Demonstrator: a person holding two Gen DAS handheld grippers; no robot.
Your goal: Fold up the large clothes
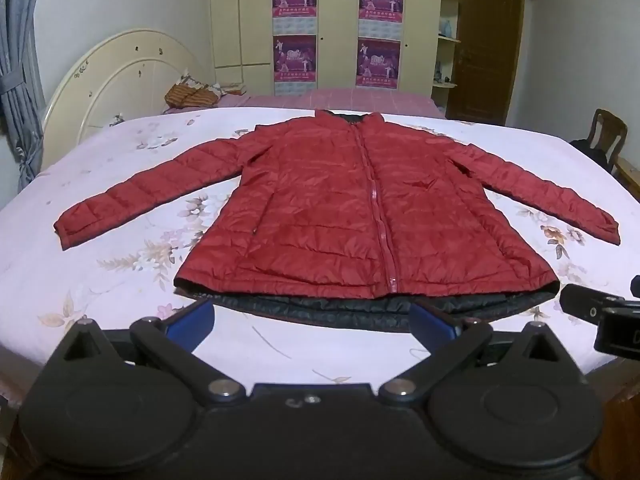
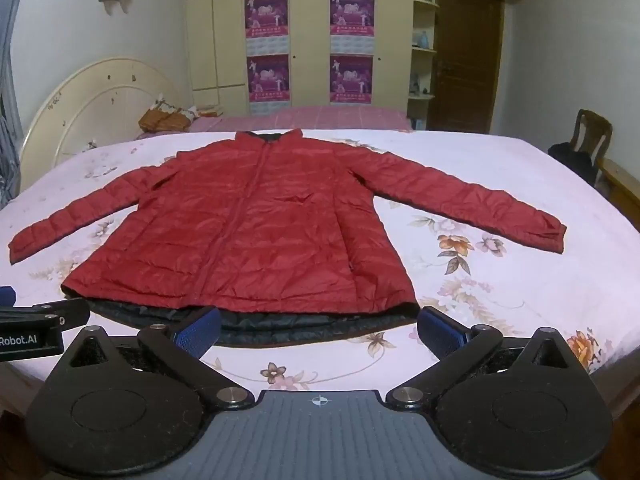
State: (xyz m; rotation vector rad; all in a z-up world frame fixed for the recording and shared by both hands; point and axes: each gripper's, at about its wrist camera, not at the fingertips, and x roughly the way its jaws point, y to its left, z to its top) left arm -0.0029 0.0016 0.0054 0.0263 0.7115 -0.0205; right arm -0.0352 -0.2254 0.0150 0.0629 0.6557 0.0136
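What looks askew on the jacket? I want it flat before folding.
Mostly flat. The red jacket has its black back hem sticking out below the front hem, so the layers are not aligned. Both sleeves lie spread.

Glossy quilted jacket (image 1: 340, 208), cotton bedsheet (image 1: 120, 280)

poster (image 2: 266, 14) print too small to read, chair (image 1: 608, 136) partly hidden

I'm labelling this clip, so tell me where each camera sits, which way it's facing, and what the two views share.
Left wrist: on the left gripper at the near edge of the bed, facing the headboard; its own open blue fingers show, plus the right gripper at right.
Right wrist: on the right gripper, same heading; open fingers, left gripper at left.
Shared: the red jacket spread flat, zipped, sleeves out.
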